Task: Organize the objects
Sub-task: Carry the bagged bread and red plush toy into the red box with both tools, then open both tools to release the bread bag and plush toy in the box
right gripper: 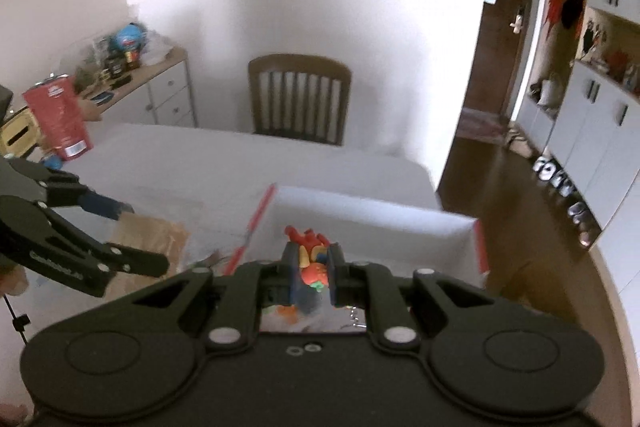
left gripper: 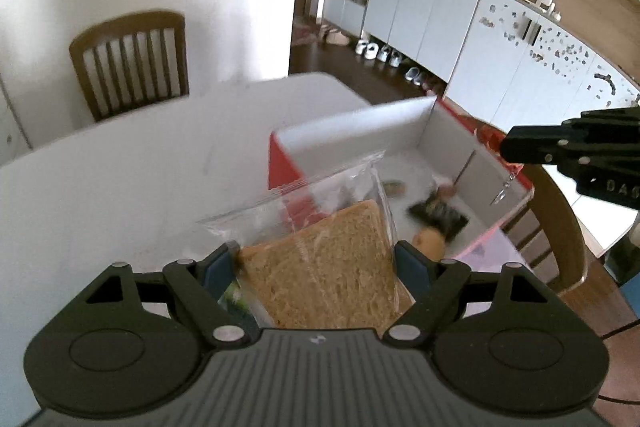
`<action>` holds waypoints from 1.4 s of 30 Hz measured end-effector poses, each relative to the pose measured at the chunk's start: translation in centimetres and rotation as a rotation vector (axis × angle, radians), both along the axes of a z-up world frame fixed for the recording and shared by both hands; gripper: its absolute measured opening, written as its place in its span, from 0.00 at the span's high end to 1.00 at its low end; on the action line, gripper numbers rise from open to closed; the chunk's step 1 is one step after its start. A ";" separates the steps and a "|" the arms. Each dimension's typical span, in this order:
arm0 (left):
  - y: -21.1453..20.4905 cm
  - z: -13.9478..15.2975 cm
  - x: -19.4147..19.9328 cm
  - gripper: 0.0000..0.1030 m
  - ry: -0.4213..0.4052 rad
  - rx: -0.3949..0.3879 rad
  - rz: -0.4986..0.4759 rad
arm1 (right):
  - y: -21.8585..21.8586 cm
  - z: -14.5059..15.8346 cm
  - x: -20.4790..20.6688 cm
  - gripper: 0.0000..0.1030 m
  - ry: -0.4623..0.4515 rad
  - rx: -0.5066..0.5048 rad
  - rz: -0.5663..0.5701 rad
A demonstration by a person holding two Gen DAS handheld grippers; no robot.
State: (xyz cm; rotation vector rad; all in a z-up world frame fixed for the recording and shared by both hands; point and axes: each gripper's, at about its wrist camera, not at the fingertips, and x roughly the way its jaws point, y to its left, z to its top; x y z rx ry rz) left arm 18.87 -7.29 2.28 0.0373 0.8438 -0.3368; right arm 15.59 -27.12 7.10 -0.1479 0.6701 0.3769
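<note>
My left gripper [left gripper: 316,251] is shut on a clear zip bag holding a slice of brown bread [left gripper: 328,275], lifted above the white table [left gripper: 140,187] beside a box. The box [left gripper: 360,131] is red outside and white inside; a dark brush-like item [left gripper: 438,215] and small bits lie in it. My right gripper [right gripper: 313,253] is shut on a small red, yellow and orange toy [right gripper: 314,267], just over the near side of the box [right gripper: 360,219]. Each gripper shows in the other's view: the right gripper [left gripper: 560,151] at the right edge, the left gripper [right gripper: 136,235] with the bread bag [right gripper: 148,239] at the left.
A red can [right gripper: 58,119] stands at the table's far left. A wooden chair [right gripper: 300,99] is at the far side, and another chair [left gripper: 560,227] is by the box. A cluttered sideboard [right gripper: 160,87] lines the left wall; cupboards [left gripper: 432,11] and shoes lie beyond.
</note>
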 end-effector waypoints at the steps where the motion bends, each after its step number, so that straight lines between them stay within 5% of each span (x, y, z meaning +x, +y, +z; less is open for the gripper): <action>1: -0.6 0.4 0.5 0.19 -0.013 0.005 -0.002 | -0.4 0.0 0.4 0.87 -0.005 -0.005 -0.002; 8: -5.0 2.4 4.7 0.19 -0.072 0.064 -0.027 | -2.4 -1.7 3.1 0.87 0.006 -0.046 -0.008; 15: -9.7 0.7 8.0 0.19 -0.115 0.164 -0.049 | -4.3 -4.9 4.5 0.87 0.047 -0.095 -0.026; 30: -15.4 -5.1 12.8 0.19 -0.029 0.188 -0.113 | -5.1 -10.8 5.7 0.87 0.152 -0.152 -0.025; 36: -16.4 -7.7 13.9 0.32 0.047 0.195 -0.128 | -4.9 -12.3 6.2 0.87 0.199 -0.162 -0.020; 42: -16.5 -9.6 14.1 0.32 0.113 0.200 -0.122 | -5.3 -12.8 6.8 0.86 0.232 -0.137 -0.026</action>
